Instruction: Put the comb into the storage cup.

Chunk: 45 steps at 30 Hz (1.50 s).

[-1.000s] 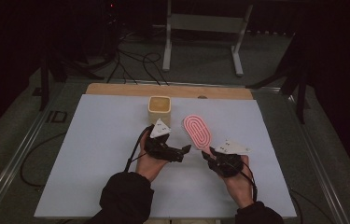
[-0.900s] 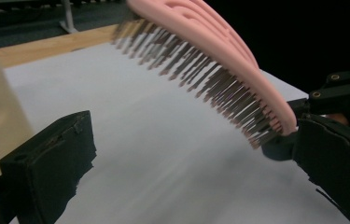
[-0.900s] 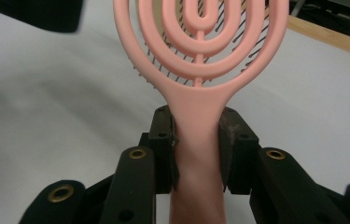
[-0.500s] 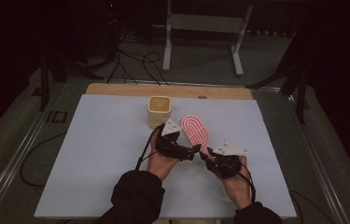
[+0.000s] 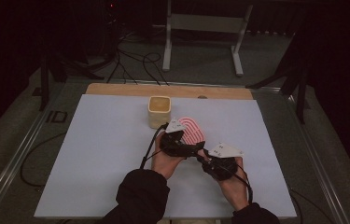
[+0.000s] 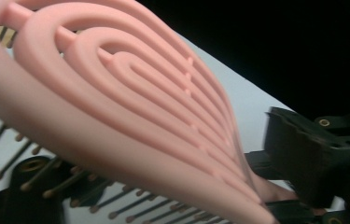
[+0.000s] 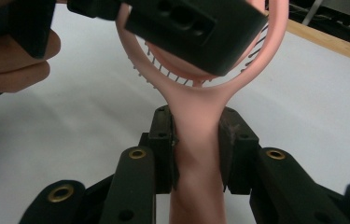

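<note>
White tabletop (image 5: 93, 154): right gripper (image 7: 196, 140) clamps pink hairbrush (image 5: 192, 129) handle; left gripper (image 5: 184, 142) jaws, just closing, straddle its head, grip undetermined.

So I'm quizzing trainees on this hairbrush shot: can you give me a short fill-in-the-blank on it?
1. The right gripper is shut on the pink hairbrush by its ____.
2. Behind the brush stands a yellow ____.
3. The work surface is a ____ sheet.
4. The left gripper, jaws just closing, has come to the brush's ____.

Missing words: handle; cup; white; head
</note>
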### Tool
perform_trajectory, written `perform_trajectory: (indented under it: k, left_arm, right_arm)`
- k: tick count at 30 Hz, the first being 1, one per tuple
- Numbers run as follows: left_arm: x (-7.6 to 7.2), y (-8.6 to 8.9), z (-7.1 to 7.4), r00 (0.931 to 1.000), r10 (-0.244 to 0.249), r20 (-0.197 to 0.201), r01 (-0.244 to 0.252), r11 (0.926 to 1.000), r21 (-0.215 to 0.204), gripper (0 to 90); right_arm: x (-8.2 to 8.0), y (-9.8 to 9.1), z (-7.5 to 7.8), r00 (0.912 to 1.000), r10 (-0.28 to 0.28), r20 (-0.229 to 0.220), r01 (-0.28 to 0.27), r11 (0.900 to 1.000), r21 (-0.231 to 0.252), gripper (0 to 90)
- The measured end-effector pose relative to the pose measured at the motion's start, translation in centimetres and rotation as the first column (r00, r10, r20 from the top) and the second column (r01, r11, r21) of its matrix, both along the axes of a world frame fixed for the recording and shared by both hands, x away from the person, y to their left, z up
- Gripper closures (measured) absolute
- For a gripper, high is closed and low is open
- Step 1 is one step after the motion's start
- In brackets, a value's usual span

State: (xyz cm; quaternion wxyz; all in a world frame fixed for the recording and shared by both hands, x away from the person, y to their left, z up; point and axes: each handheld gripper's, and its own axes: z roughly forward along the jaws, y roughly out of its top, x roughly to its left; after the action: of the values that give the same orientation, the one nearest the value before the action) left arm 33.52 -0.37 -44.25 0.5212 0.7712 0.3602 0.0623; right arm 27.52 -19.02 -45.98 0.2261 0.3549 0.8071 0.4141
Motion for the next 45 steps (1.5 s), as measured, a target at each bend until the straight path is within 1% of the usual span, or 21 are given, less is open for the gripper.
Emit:
perform_trajectory:
  k: [1,3,6,9,15,19,21,22,23,24,25,27,29,31,32,33,35,36,39,41,45]
  left_arm:
    - [0.0,0.0,0.0,0.9999,0.012,-0.002,-0.012,0.9999,-0.003,23.4]
    - [0.0,0.1,0.1,0.9996,0.026,-0.005,-0.026,0.9996,-0.013,31.7]
    - [0.0,0.2,0.2,0.9992,0.038,-0.015,-0.039,0.9987,-0.034,39.3]
    - [-0.2,0.3,0.3,0.9997,0.021,-0.008,-0.022,0.9988,-0.043,46.7]
    - [-0.4,0.2,0.4,1.0,-0.008,-0.005,0.007,0.9975,-0.07,53.7]
    - [-0.5,0.2,0.5,0.9987,-0.042,-0.027,0.039,0.9934,-0.108,60.2]
    - [-0.6,0.2,0.7,0.9983,-0.051,-0.028,0.047,0.9911,-0.124,62.0]
    - [-0.6,0.3,0.7,0.9976,-0.06,-0.035,0.054,0.9881,-0.144,62.4]
    - [-0.5,0.3,0.8,0.9975,-0.057,-0.043,0.049,0.9871,-0.152,63.2]
    - [-0.6,0.2,0.9,0.9985,-0.038,-0.039,0.032,0.9906,-0.133,63.6]
    - [-0.6,0.2,1.0,0.9988,-0.034,-0.034,0.029,0.9923,-0.12,63.9]
    - [-0.5,0.4,0.9,0.9983,-0.036,-0.045,0.03,0.9905,-0.134,64.1]
    - [-0.5,0.5,1.0,0.9989,-0.024,-0.042,0.018,0.9904,-0.137,64.1]
    - [-0.5,0.6,1.1,0.9991,-0.019,-0.037,0.014,0.9906,-0.136,64.3]
    - [-0.5,0.8,1.2,0.9993,-0.011,-0.036,0.005,0.9895,-0.144,64.3]
    - [-0.5,0.8,1.3,0.9994,-0.007,-0.033,0.002,0.9892,-0.147,64.4]
    - [-0.5,1.1,1.5,0.9996,0.002,-0.027,-0.006,0.9882,-0.153,64.5]
    - [-0.5,1.2,1.6,0.9997,0.005,-0.023,-0.008,0.988,-0.154,64.5]
    - [-0.5,1.8,1.9,0.9998,0.016,-0.015,-0.018,0.9867,-0.162,64.5]
    - [-0.5,2.2,2.2,0.9997,0.023,-0.011,-0.024,0.9865,-0.162,64.5]
    - [-0.4,3.0,2.6,0.9993,0.036,-0.001,-0.036,0.988,-0.15,64.5]
  right_arm:
    - [0.0,0.0,0.0,1.0,0.0,0.0,0.0,1.0,0.0,69.7]
    - [0.0,0.0,0.1,1.0,-0.003,0.005,0.003,1.0,0.001,69.6]
    - [0.0,-0.1,0.2,0.9999,-0.005,0.01,0.005,1.0,0.005,69.7]
    - [0.0,-0.1,0.1,1.0,-0.004,0.001,0.004,0.9999,0.016,69.7]
    - [0.0,-0.1,0.1,1.0,0.002,-0.004,-0.002,0.9998,0.018,69.6]
    - [0.1,-0.1,-0.1,1.0,0.007,-0.004,-0.007,0.9999,0.011,69.5]
    - [0.1,-0.1,-0.1,1.0,0.004,-0.003,-0.003,0.9999,0.016,69.2]
    - [0.1,-0.1,-0.1,1.0,0.004,-0.001,-0.004,0.9999,0.017,68.9]
    - [0.1,-0.1,-0.1,1.0,0.003,-0.002,-0.003,0.9998,0.018,67.8]
    - [0.1,-0.2,-0.1,1.0,0.004,-0.001,-0.004,0.9996,0.028,64.0]
    - [0.2,-0.3,0.0,1.0,0.009,-0.003,-0.009,0.9989,0.045,58.7]
    - [0.2,-0.5,0.1,0.9998,0.02,0.004,-0.02,0.9965,0.081,50.0]
    - [0.3,-0.7,0.3,0.9999,0.009,0.011,-0.01,0.9964,0.085,41.6]
    - [0.3,-0.8,0.3,1.0,0.006,0.005,-0.007,0.9962,0.087,41.3]
    - [0.4,-1.0,0.3,1.0,0.005,-0.001,-0.005,0.9948,0.102,39.6]
    - [0.4,-1.2,0.4,1.0,0.003,-0.005,-0.002,0.9907,0.136,32.4]
    - [0.5,-1.4,0.4,1.0,-0.001,0.006,0.0,0.99,0.141,19.0]
    - [0.5,-1.4,0.3,0.9999,-0.01,0.004,0.009,0.9911,0.133,14.6]
    - [0.7,-1.9,0.0,0.9994,-0.035,-0.01,0.035,0.9919,0.122,12.5]
    - [0.7,-2.1,0.0,0.9991,-0.041,-0.012,0.042,0.9921,0.118,12.1]
    - [0.5,-3.1,0.0,0.999,-0.044,-0.002,0.044,0.9916,0.122,11.9]
